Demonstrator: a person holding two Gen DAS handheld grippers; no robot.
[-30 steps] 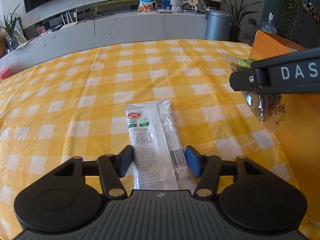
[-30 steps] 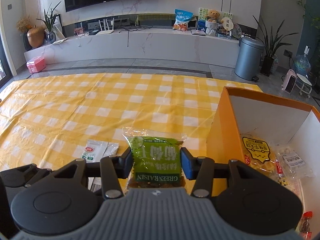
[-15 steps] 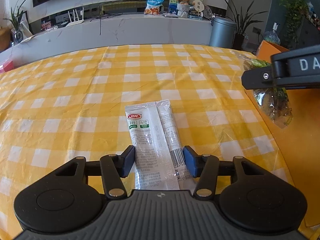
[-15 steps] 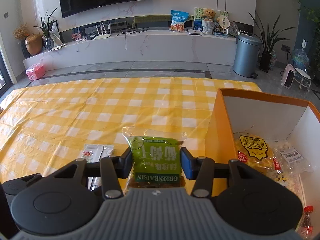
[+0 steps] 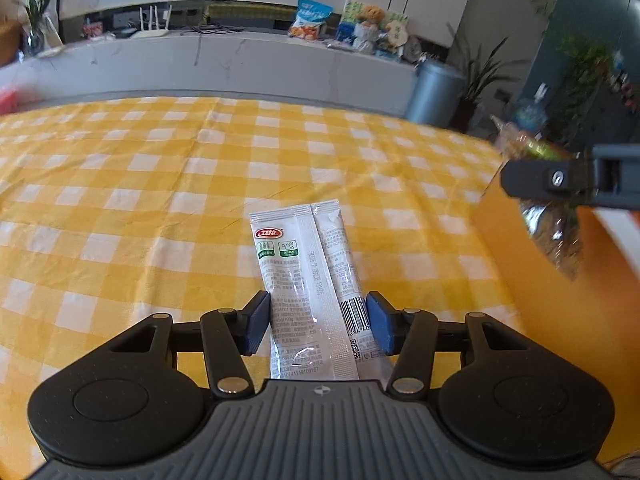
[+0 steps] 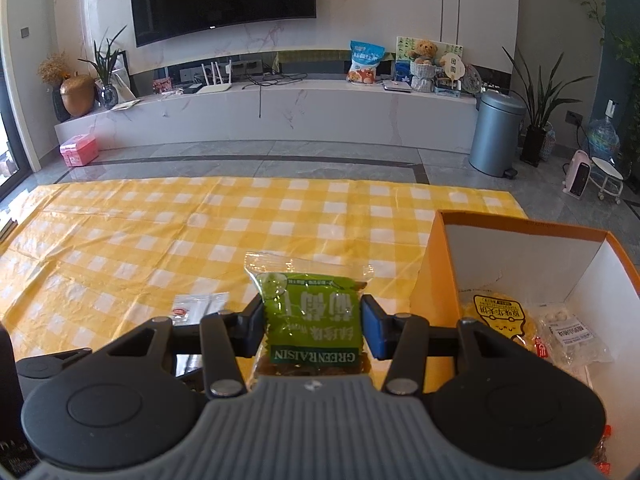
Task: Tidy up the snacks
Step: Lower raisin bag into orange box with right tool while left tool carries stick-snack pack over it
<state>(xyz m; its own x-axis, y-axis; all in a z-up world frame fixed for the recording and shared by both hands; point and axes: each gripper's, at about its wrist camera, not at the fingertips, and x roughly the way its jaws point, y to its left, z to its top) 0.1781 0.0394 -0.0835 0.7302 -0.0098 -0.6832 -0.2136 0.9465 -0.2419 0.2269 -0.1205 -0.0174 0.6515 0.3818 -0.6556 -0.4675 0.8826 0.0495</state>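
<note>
Left wrist view: white sachet (image 5: 310, 284) lies flat on the counter (image 5: 160, 184), between the left gripper (image 5: 316, 322) fingers, apart, contact unclear. Judged light, limp, slippery; long edges are best pinched. Raisin bag (image 6: 312, 328) is clamped by the right gripper (image 6: 312, 330) beside the orange box (image 6: 436, 264).

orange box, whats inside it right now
Inside the orange box: a yellow snack bag and a clear packet on the floor, plus red wrappers at the near edge. The right gripper hides the rest.
</note>
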